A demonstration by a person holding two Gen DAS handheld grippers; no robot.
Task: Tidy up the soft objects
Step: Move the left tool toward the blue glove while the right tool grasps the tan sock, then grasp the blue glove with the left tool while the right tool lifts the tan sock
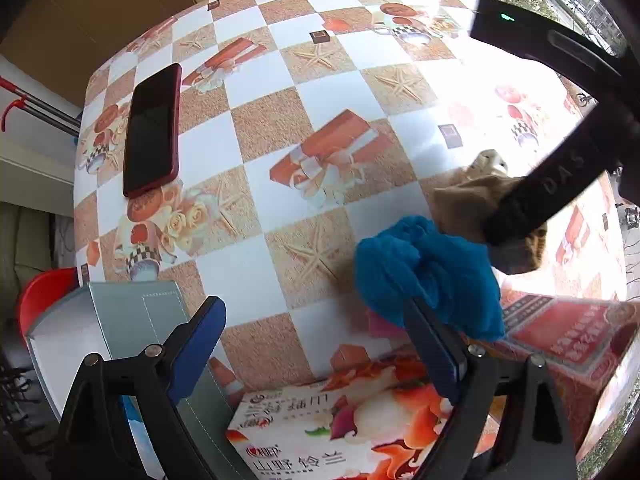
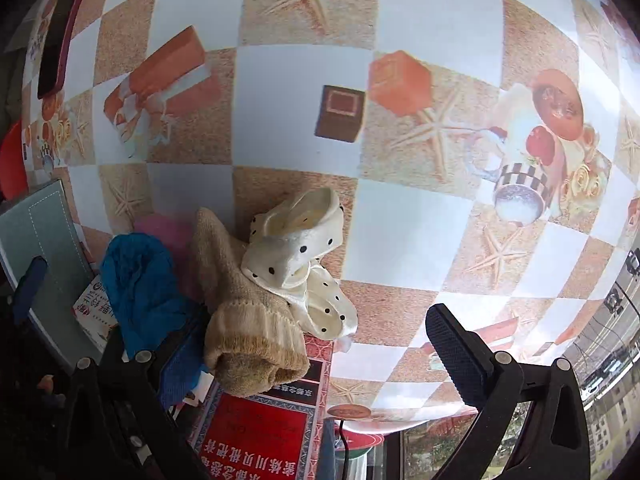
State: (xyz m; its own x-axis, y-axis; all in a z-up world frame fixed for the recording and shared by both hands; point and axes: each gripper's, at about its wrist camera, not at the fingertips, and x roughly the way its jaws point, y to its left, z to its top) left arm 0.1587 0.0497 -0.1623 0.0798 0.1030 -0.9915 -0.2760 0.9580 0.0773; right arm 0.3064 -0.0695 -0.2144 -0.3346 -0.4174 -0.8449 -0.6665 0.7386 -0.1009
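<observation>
A blue fuzzy sock [image 1: 432, 272] lies bunched on the patterned table [image 1: 280, 96], its lower edge against the right finger of my left gripper [image 1: 320, 344], which is open. A tan knit sock [image 1: 468, 208] lies beside it; the right gripper's black finger [image 1: 540, 196] rests over it. In the right wrist view the tan sock [image 2: 248, 320], a cream polka-dot cloth [image 2: 296, 248] and the blue sock [image 2: 140, 284] lie in a heap, with a bit of pink cloth [image 2: 164, 224] behind. My right gripper [image 2: 320, 364] is open, its left finger hidden behind the heap.
A red-cased phone [image 1: 152, 128] lies at the table's far left. A grey box [image 1: 112, 328], a flowered tissue box [image 1: 340, 420] and a red printed box [image 1: 568, 332] stand along the near edge. A red chair [image 1: 40, 292] shows beyond the left edge.
</observation>
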